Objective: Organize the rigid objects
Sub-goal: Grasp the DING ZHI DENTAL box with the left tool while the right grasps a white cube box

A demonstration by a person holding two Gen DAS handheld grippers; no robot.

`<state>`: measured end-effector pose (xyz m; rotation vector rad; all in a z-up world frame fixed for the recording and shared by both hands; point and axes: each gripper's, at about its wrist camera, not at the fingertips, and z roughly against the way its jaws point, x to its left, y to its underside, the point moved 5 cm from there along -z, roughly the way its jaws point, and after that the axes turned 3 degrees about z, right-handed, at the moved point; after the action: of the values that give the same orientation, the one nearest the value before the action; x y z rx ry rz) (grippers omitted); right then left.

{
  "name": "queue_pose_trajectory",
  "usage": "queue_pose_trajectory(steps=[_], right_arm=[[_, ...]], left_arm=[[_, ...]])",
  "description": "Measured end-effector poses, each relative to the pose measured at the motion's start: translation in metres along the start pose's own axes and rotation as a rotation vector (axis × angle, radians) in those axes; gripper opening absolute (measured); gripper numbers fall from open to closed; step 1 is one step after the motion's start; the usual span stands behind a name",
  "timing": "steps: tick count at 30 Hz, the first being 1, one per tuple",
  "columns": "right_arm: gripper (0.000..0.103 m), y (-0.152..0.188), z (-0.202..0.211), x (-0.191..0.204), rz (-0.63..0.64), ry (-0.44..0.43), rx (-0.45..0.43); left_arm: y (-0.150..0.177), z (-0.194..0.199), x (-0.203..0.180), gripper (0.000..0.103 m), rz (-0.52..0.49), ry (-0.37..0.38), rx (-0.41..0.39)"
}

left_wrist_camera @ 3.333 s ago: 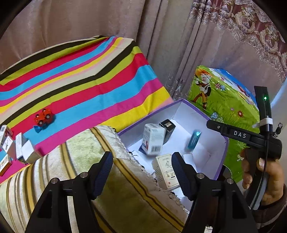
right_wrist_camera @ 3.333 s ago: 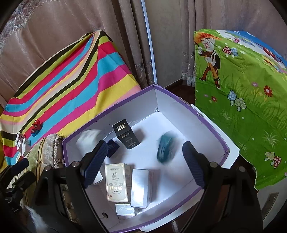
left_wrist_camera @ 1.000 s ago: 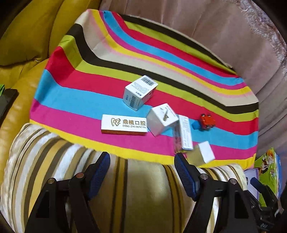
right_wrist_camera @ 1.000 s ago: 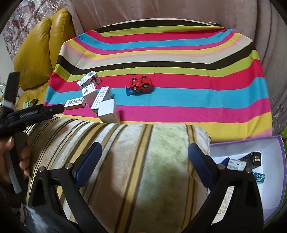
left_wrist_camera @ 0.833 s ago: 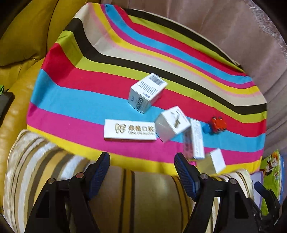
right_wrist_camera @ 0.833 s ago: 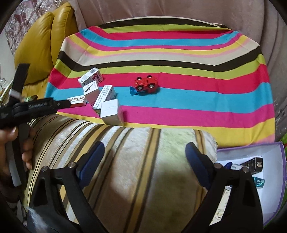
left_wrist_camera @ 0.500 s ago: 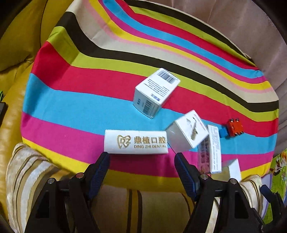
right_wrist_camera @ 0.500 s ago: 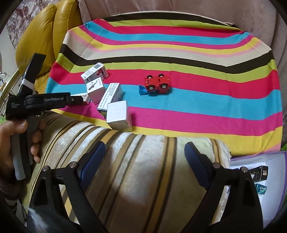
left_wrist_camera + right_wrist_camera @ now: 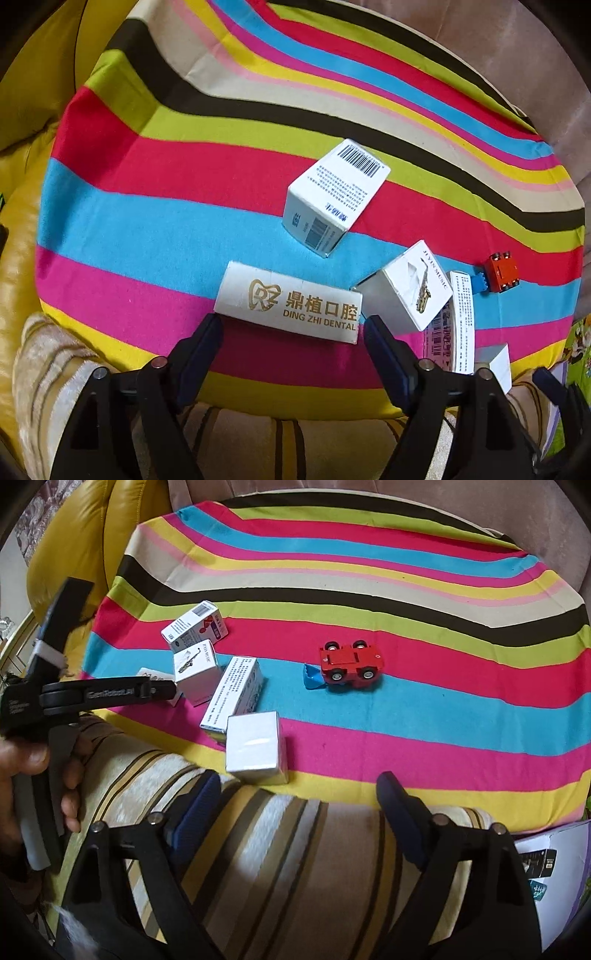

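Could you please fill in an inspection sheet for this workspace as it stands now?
Surface: striped cloth, with a striped cushion in front.
Job's things: long dental box, barcode box, saxophone box, printed box, plain silver box, red toy car.
Clutter: nothing seen.
Grippers: left gripper opening, right gripper closing; both empty.
Cables: nothing seen.
Surroundings: yellow sofa, purple-edged box.

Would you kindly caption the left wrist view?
Left tool, opening and empty, above dental box on striped cloth.
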<state>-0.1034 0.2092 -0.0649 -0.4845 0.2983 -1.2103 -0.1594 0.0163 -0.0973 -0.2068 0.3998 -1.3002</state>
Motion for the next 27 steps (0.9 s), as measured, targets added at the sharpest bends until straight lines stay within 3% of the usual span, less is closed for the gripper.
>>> queue_pose_trajectory(steps=[7,19,27], right_arm=[[0.085,-0.009,-0.015,0.007,0.03,-0.001,0.023],[0.04,-0.009,-0.038,0.011,0.051,-0.029,0.088],[0.039,-0.006,-0.033,0.01,0.05,-0.029,0.058]], left_arm=[[-0.004,0.006,-0.003,0.084,-0.085,-0.035,-0.008],[-0.009,-0.005,-0.002,0.083,-0.102,-0.017,0.024],[-0.005,-0.002,-0.004,0.083,-0.117,-0.028,-0.007]])
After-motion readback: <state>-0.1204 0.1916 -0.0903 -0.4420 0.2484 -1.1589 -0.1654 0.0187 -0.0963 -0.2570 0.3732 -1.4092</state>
